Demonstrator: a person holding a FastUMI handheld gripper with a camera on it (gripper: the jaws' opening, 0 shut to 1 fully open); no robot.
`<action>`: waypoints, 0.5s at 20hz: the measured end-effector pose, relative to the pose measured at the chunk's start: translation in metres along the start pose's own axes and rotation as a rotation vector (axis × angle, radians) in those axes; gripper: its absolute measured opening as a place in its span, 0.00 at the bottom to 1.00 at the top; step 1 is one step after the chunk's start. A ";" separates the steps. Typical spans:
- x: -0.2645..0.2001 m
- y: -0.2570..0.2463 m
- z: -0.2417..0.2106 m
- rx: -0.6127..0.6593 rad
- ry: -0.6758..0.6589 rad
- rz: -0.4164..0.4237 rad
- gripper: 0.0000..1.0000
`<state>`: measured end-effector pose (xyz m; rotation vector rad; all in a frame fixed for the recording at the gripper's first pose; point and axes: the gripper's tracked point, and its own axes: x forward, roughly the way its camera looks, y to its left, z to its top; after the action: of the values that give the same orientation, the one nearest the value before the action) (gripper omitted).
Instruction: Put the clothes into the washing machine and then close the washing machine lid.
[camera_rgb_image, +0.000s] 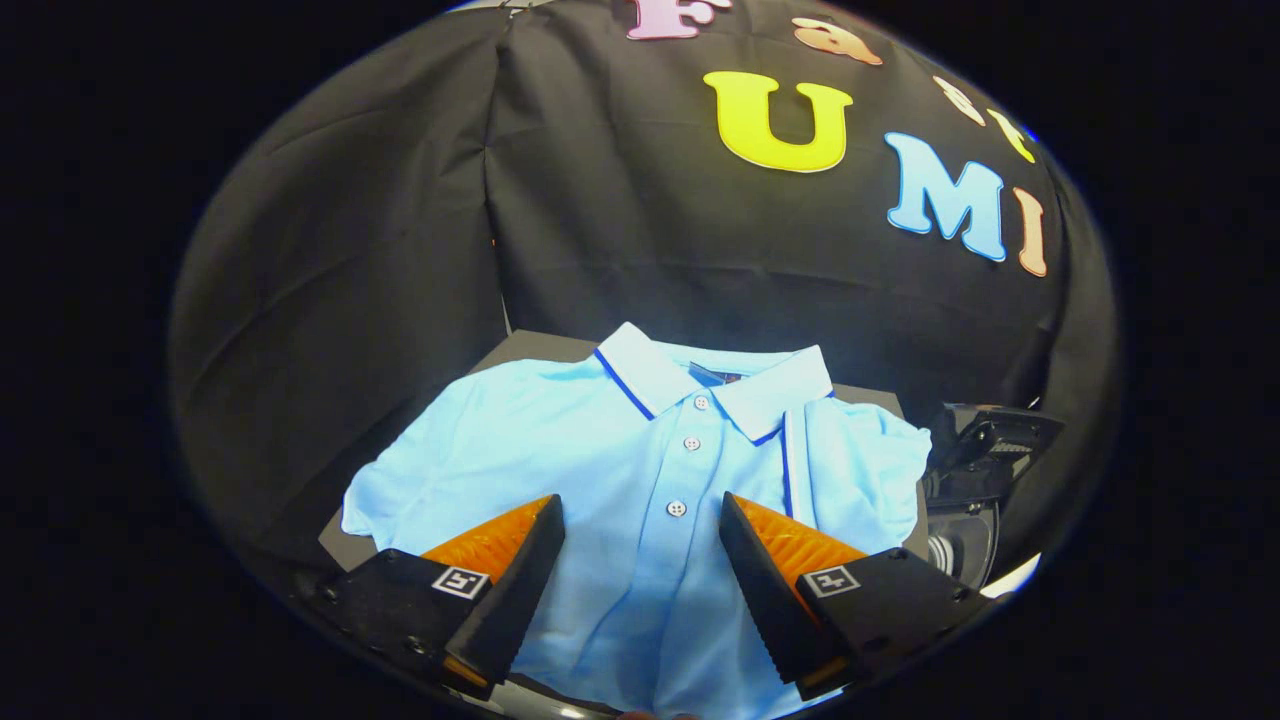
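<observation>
Gripper (640, 520) jaws spread wide over the light-blue polo shirt (620, 450), gripping nothing.

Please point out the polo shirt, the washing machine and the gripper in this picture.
polo shirt (640, 470): gripper view, on the button placket, below the collar.
washing machine (985, 455): gripper view, on its dark body just beyond the shirt's sleeve.
gripper (642, 545): gripper view, midway between the tips; jaws open above the shirt.

Polo shirt (640, 470): hem runs below the gripper (640, 520), whose spread fingers cover part of the lower front. Collar label too small to tell. Dark machine (975, 480) beside shirt's sleeve, possibly the washer, mostly cut off.
</observation>
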<state>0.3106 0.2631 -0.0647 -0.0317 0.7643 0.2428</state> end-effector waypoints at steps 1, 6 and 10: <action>0.002 0.001 -0.002 -0.009 0.006 0.002 1.00; 0.003 0.003 -0.002 -0.033 -0.020 0.013 1.00; 0.005 0.009 0.000 -0.076 -0.070 0.063 0.92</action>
<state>0.3121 0.2732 -0.0675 -0.0708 0.6874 0.3307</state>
